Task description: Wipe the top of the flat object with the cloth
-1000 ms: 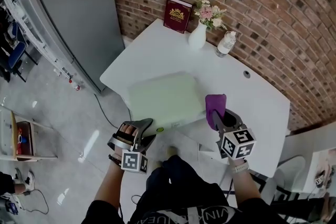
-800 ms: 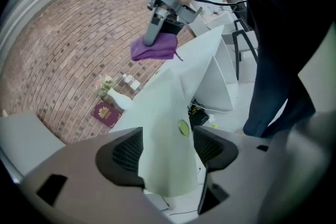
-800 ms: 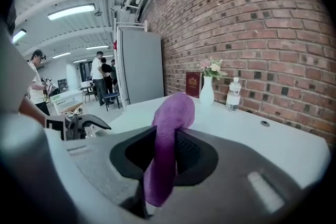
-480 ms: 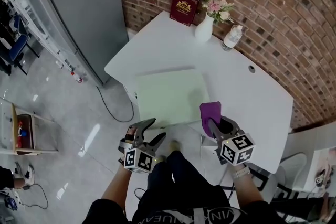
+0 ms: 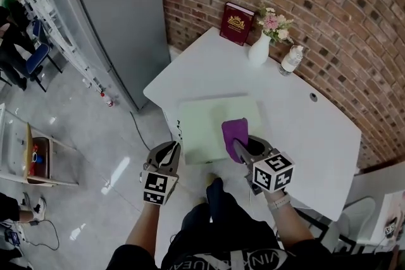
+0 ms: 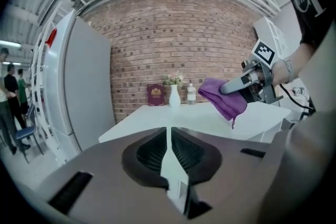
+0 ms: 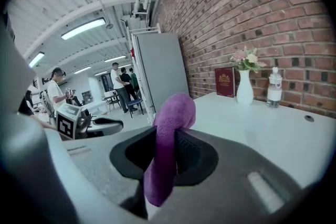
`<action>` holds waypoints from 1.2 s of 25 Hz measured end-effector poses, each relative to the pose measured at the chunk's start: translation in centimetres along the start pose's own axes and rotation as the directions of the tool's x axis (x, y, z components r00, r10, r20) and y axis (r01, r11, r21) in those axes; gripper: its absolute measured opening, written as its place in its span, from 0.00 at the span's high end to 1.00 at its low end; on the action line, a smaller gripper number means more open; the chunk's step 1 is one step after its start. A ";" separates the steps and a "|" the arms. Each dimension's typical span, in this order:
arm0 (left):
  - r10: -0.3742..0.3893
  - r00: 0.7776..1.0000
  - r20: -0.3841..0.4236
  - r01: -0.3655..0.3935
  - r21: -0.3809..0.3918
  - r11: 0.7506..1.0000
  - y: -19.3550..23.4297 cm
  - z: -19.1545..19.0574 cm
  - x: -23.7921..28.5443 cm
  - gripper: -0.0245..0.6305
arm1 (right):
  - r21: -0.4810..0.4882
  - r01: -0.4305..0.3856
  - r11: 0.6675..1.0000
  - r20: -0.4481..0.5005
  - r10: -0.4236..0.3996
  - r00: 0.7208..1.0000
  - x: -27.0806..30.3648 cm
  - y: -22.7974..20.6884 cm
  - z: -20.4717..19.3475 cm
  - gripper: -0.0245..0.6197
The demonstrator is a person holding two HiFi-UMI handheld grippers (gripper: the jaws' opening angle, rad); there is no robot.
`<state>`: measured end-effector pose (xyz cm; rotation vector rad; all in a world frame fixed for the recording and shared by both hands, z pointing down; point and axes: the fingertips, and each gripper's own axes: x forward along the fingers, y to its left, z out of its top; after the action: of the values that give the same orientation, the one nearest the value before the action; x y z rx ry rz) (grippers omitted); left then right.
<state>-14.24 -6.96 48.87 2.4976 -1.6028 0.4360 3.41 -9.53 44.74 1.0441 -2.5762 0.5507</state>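
A pale green flat board (image 5: 199, 123) lies on the white table (image 5: 304, 136) near its front edge. My right gripper (image 5: 238, 147) is shut on a purple cloth (image 5: 235, 131), which hangs over the board's right part; whether it touches the board I cannot tell. In the right gripper view the cloth (image 7: 170, 128) is pinched between the jaws and droops forward. My left gripper (image 5: 168, 153) hovers off the table's front-left edge, over the floor. Its jaws have just been closing and now stand shut with nothing between them (image 6: 168, 131). From there the cloth (image 6: 226, 97) shows at the right.
At the table's far edge by the brick wall stand a maroon book (image 5: 236, 23), a white vase with flowers (image 5: 259, 50) and a small bottle (image 5: 292, 60). A grey cabinet (image 5: 114, 22) stands left of the table. People (image 7: 121, 81) stand far off.
The left gripper's jaws went from wide open to shut, and it rolled upright. The right gripper carried the cloth leftward, from beside the board to over its right part.
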 end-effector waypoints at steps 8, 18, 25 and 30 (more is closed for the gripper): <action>0.033 0.999 -0.006 -0.034 -0.100 0.994 2.9 -0.2 1.0 0.91 | 0.017 -0.097 0.995 -0.128 0.098 0.987 11.3 2.2 3.6 0.84; 0.082 0.996 -0.048 -0.089 -0.163 0.983 8.2 -0.4 3.6 0.91 | -0.022 -0.195 0.981 -0.339 0.176 0.924 22.8 4.5 3.4 0.84; 0.109 0.993 -0.047 -0.116 -0.206 0.972 10.5 -1.3 4.4 0.91 | -0.095 -0.195 0.976 -0.436 0.136 0.890 24.8 3.2 1.3 0.84; 0.099 0.994 -0.050 -0.107 -0.217 0.970 11.0 -1.6 5.4 0.91 | -0.078 -0.137 0.987 -0.438 0.090 0.895 23.0 0.0 0.8 0.84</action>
<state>-22.35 -15.82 51.65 2.2397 -1.6721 0.2986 -12.50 -23.59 53.56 0.6467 -2.2481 0.5892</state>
